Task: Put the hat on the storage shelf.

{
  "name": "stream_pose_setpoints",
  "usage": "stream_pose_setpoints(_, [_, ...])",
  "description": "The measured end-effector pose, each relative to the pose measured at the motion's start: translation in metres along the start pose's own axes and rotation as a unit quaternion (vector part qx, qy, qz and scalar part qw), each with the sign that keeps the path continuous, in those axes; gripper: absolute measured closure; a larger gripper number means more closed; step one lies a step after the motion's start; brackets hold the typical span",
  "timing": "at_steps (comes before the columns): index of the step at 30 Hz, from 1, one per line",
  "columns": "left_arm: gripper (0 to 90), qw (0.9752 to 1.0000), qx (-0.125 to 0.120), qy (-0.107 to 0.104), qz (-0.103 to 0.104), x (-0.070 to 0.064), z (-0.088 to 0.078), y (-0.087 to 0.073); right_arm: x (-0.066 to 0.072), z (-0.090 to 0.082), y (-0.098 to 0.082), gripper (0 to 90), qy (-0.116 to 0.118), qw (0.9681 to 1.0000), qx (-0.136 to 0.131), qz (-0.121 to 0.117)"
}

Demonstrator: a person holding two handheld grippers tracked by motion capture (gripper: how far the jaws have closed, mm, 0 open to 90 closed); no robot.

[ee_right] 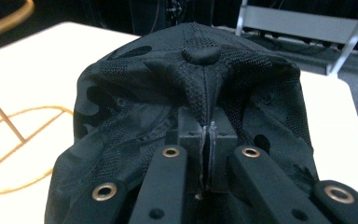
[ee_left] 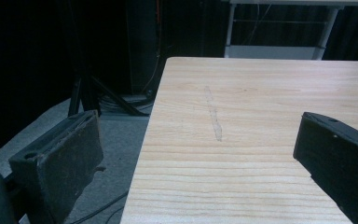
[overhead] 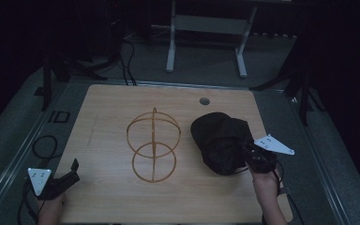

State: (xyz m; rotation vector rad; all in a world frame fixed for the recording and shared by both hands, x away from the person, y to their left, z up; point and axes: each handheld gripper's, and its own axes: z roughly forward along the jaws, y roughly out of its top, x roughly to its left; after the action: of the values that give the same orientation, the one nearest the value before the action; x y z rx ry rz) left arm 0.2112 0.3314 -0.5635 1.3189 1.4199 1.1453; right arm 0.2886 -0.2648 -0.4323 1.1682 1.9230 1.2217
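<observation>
A black mesh cap point(overhead: 222, 140) lies on the right half of the wooden table point(overhead: 108, 112). My right gripper point(overhead: 253, 157) is at its near right edge, shut on a pinched fold of the cap's crown point(ee_right: 205, 88) just below the top button. The jaws are pressed together on the fabric in the right gripper view, where the right gripper point(ee_right: 209, 140) points into the cap. A gold wire stand point(overhead: 153, 143) made of rings stands at the table's middle. My left gripper point(overhead: 72, 171) rests at the near left corner, open, with bare table point(ee_left: 242, 140) between its pads point(ee_left: 70, 158).
A round cable hole point(overhead: 205, 101) sits near the table's far edge. A white desk frame point(overhead: 206, 28) stands beyond the table on the grey floor. Black tripod legs point(overhead: 56, 70) and cables point(overhead: 44, 145) lie off the left side.
</observation>
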Motion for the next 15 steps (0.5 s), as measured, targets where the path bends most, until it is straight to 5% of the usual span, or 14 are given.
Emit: stream_pose_setpoints(15, [1.8,1.0000,0.001,0.000,-0.001,0.000,0.000,0.000,0.008,-0.023,0.046,86.8,0.018,0.9987,-0.046,-0.010])
